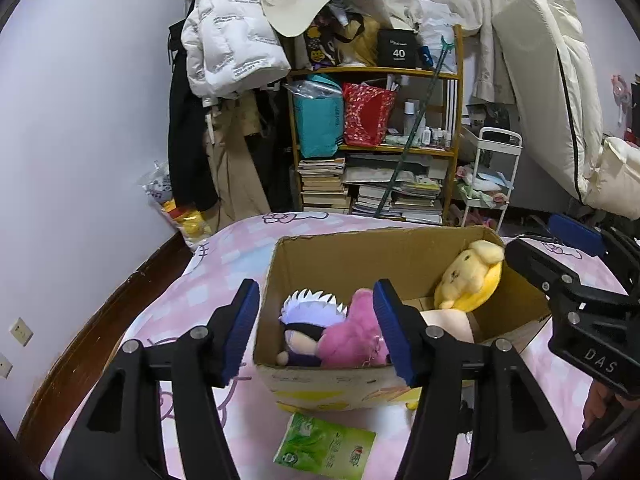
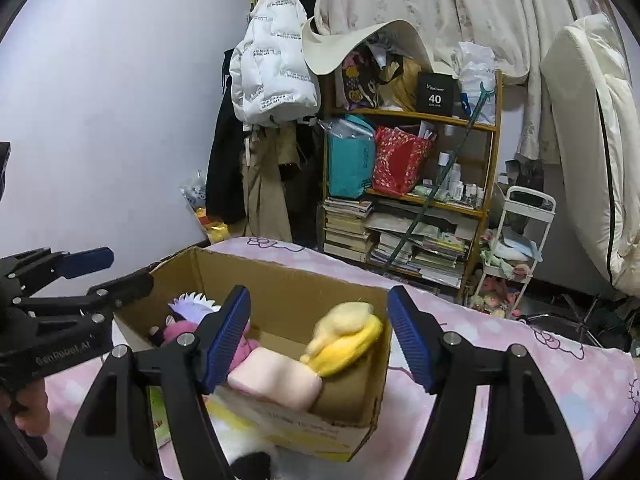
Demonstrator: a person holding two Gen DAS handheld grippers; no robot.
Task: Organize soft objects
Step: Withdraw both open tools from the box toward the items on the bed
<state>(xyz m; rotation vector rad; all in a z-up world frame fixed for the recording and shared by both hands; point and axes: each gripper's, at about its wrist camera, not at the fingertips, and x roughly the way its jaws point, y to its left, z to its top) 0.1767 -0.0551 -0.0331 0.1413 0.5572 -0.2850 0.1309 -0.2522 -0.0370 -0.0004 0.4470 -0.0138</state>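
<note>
Hovering over the cardboard box [image 1: 400, 256], your left gripper [image 1: 316, 328] and right gripper [image 2: 318, 336] both gape empty; yellow plush [image 2: 348, 336] at two o'clock perches loosely and could topple out if nudged.

We hold both grippers tilted downward — left gripper [image 1: 316, 328] and right gripper [image 2: 318, 336], jaws apart, nothing clamped between the pads.

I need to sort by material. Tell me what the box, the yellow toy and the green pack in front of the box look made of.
Box: brown corrugated cardboard, matte, with torn, ragged rims. Yellow toy: plush fabric, fuzzy and dull, probably stuffed. Green pack: seemingly thin plastic film, slightly glossy and printed; what it holds I cannot tell.
</note>
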